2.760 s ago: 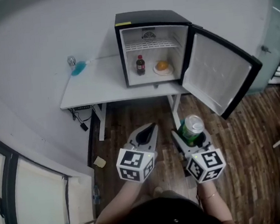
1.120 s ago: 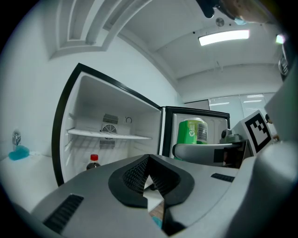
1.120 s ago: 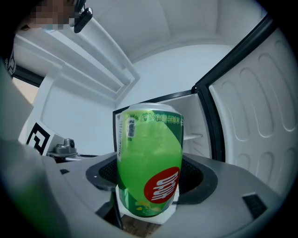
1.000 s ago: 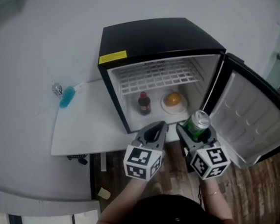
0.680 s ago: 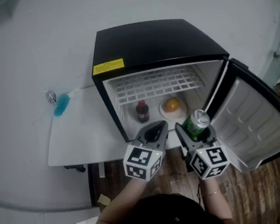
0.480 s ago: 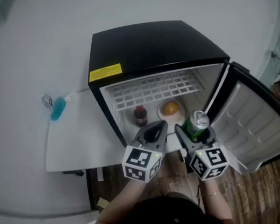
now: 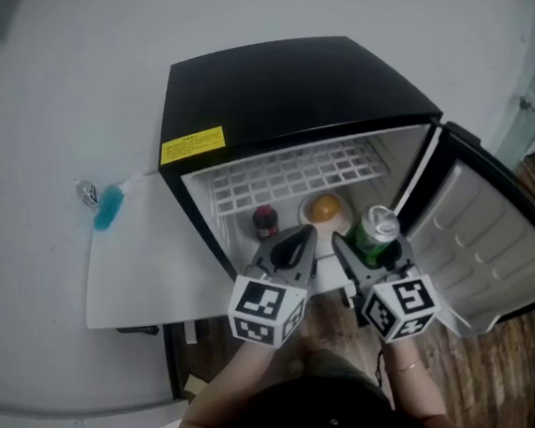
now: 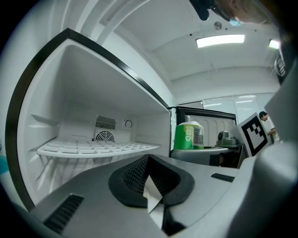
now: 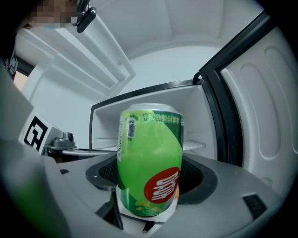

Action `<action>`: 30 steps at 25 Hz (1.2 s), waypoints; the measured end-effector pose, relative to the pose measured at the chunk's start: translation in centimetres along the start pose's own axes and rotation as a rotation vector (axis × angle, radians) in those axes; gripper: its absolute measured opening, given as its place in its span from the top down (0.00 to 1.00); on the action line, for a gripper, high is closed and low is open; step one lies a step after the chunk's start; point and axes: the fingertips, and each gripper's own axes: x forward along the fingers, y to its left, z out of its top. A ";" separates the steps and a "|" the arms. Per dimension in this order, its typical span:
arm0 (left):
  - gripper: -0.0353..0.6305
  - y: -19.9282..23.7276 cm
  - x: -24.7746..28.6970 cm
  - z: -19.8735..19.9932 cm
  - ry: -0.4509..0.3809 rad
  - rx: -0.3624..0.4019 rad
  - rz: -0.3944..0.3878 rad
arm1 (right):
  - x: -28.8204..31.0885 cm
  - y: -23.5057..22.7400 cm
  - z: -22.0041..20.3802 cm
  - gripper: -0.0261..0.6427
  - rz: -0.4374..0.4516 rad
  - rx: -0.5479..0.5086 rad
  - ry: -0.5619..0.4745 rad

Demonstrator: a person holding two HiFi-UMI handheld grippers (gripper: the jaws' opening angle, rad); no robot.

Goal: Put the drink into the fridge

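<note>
A green drink can with a red oval label stands upright between the jaws of my right gripper, which is shut on it. In the head view the can is just in front of the open black mini fridge, right of centre, and the left gripper view shows the can off to its right. My left gripper is shut with nothing in it, at the fridge's mouth. Inside sit a small dark bottle and an orange on a plate, under a white wire shelf.
The fridge door hangs open to the right. The fridge stands on a white table against a white wall, with a blue brush-like object at the table's far left. Wooden floor shows below.
The view has closed in on the fridge. Both grippers have come nearer to its opening, the right one still carrying the can.
</note>
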 end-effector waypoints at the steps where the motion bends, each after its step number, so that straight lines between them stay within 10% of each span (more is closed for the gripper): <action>1: 0.94 0.0 0.1 0.2 -0.004 0.000 0.006 | 0.0 -0.1 0.1 0.44 0.005 -0.001 -0.001; 30: 0.94 0.5 2.9 1.4 -0.005 0.010 0.036 | 3.1 -1.3 2.4 0.44 0.111 -0.065 0.016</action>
